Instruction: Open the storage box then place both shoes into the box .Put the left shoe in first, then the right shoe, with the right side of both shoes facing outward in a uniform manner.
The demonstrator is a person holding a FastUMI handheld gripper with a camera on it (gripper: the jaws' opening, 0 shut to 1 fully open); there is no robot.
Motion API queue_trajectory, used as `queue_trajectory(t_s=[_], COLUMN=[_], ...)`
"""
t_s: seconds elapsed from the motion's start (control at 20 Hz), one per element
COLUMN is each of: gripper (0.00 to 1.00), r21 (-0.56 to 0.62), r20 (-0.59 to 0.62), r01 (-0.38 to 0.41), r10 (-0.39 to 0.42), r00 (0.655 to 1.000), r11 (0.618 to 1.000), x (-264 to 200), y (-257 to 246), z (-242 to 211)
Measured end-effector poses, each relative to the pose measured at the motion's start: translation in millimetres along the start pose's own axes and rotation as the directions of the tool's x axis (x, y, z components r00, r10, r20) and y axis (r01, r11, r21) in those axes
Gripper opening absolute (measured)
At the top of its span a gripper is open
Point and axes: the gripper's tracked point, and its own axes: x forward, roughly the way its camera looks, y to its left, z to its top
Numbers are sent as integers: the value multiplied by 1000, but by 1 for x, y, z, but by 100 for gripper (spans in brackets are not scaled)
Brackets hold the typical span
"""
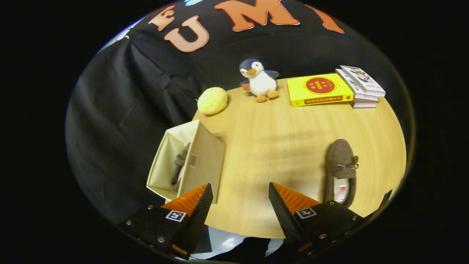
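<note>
A cream fabric storage box stands open-topped at the table's left edge, just ahead of my left finger. One brown moccasin shoe stands on edge inside it. The other brown shoe lies flat on the wooden table, sole down, just beyond my right finger. My gripper hovers above the table's near edge, open wide with nothing between its fingers.
Along the far side of the table sit a yellow round plush, a penguin plush toy, a yellow book and a small stack of books. Black cloth hangs behind and to the left.
</note>
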Motion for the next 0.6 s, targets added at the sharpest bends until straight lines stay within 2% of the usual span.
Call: queue_trajectory(t_s=[0.2, 0.5, 0.6], gripper=[93, 91, 89], r21=[-21, -91, -97], r20=[24, 38, 10], r01=[134, 316, 345], r10=[-133, -314, -346], r00=[991, 949, 938], r11=[991, 944, 933], x=[-12, -18, -7], y=[-87, -198, -225], z=[-13, -43, -53])
